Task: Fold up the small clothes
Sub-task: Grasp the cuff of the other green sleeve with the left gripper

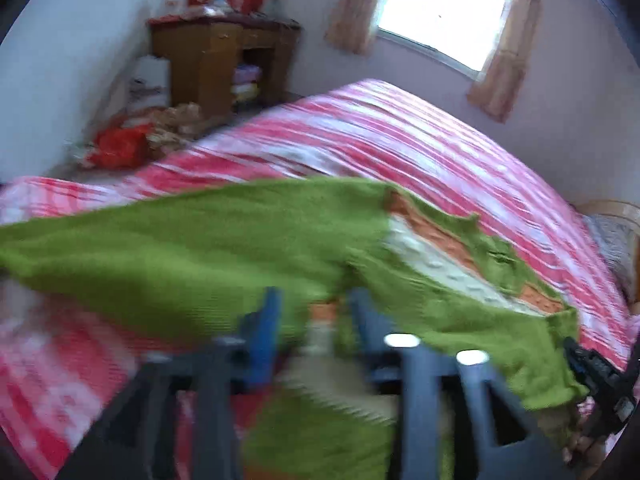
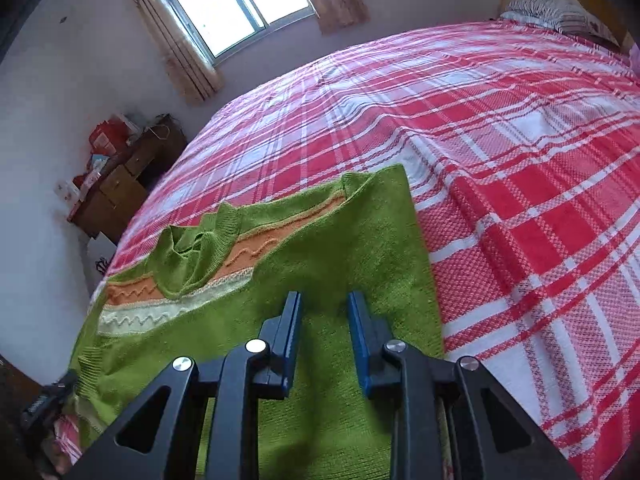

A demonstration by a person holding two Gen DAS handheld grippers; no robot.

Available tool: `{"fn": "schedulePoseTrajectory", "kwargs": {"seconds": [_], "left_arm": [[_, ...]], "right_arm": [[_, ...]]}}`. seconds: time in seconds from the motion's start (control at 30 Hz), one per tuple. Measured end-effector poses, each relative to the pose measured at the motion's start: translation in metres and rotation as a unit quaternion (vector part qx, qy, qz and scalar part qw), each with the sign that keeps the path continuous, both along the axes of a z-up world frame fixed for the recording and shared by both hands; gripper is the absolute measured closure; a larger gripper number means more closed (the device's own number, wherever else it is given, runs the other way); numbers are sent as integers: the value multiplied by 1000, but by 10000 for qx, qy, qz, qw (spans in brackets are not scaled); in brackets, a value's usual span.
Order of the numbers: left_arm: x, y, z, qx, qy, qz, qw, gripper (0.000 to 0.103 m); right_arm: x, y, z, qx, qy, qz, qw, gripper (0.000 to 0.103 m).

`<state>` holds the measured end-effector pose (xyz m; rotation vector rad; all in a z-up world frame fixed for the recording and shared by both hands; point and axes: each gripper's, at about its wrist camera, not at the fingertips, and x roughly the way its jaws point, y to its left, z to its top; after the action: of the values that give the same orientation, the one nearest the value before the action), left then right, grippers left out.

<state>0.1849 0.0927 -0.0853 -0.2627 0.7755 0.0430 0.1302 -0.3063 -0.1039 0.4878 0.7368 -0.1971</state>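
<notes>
**Green sweater spread near the bed's edge, both grippers over it**

So here's where we are. The green sweater point(image 2: 328, 248) with its orange and cream stripes lies on the red-and-white plaid bedspread point(image 2: 520, 184), close to the near edge of the bed and toward the side where the wooden cabinet point(image 2: 120, 184) stands.

Our right gripper point(image 2: 324, 312) sits above the plain green part, blue pads a modest gap apart with only flat knit showing between them, so we'd call it spread, not pinching.

The left wrist view is badly smeared. Our left gripper point(image 1: 314, 312) has its fingers apart over a bunched, lifted fold of the sweater point(image 1: 200, 248); whether fabric is actually caught between them we can't tell.
</notes>
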Motion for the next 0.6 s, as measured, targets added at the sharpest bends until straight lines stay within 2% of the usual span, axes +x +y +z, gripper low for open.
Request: {"fn": "schedulePoseTrajectory", "kwargs": {"seconds": [0.03,0.07,0.13,0.17,0.2,0.23,0.27,0.33,0.37,0.43,0.6], "left_arm": [[-4,8,3,87,-53,149,9998,24],[-14,22,8,191,-172,366,9990,20],[-34,55,20,434,-354,867,9947,17],[-39,71,24,535,-342,1117,9917,14],[-43,85,25,594,-302,1351,9886,13],[-45,98,26,607,-246,1581,9853,13],[-49,115,26,524,-181,1835,9814,13],[-59,146,22,118,-87,2377,9712,13],[-67,166,17,-225,-32,2762,9608,13],[-77,190,6,-725,6,3211,9443,14],[-67,226,-27,-1582,278,3679,9159,19]], "right_arm": [[-2,4,3,-95,16,4,10000,78],[-5,8,7,-177,1,5,9998,78],[-21,21,18,-11,-353,203,9992,76],[-26,29,21,98,-488,345,9982,70],[-31,39,24,148,-579,513,9969,49],[-34,48,25,134,-657,630,9958,35],[-38,57,26,56,-758,727,9945,34],[-39,74,20,-340,-756,827,9931,34],[-36,79,14,-418,-589,860,9937,34],[-28,76,2,-186,-263,905,9954,34],[-35,66,0,89,-462,826,9955,34]]}}
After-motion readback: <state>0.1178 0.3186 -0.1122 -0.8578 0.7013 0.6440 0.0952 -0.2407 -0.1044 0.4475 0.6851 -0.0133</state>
